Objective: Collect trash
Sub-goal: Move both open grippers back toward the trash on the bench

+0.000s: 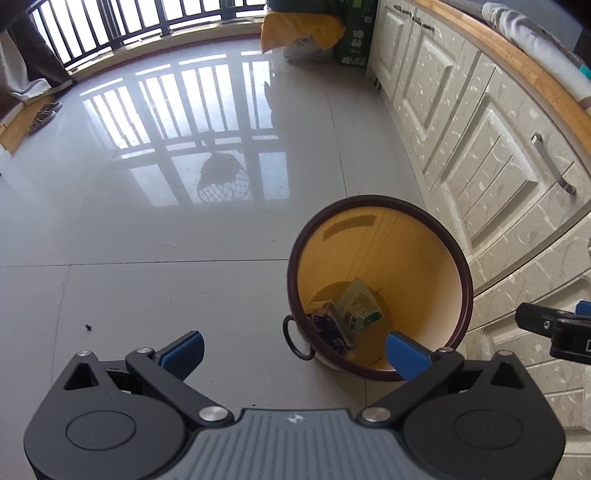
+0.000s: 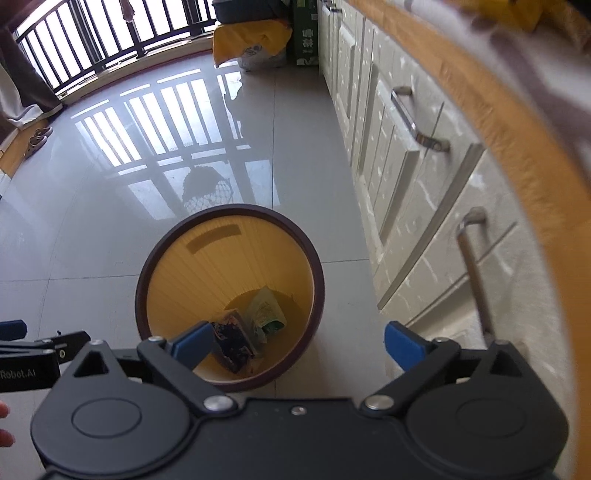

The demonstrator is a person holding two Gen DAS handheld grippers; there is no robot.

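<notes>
A round bin (image 1: 466, 280) (image 2: 236, 214) with a dark brown rim and pale wood-look inside stands on the grey tiled floor beside the cabinets. At its bottom lie a green and white wrapper (image 1: 360, 306) (image 2: 266, 314) and a dark blue patterned packet (image 1: 330, 328) (image 2: 232, 341). My left gripper (image 1: 295, 349) hangs open above the bin's near left edge, nothing between its blue pads. My right gripper (image 2: 299, 349) is open too, over the bin's near right side, with nothing held. Each gripper shows at the edge of the other's view.
Cream cabinet doors (image 1: 491, 147) (image 2: 406, 155) with metal handles run along the right under a wooden counter edge (image 2: 517, 140). A yellow cloth over bags (image 1: 303, 29) and a green box (image 1: 354, 33) stand at the far end. Shoes (image 1: 44, 114) lie far left. A dark crumb (image 1: 88, 326) is on the floor.
</notes>
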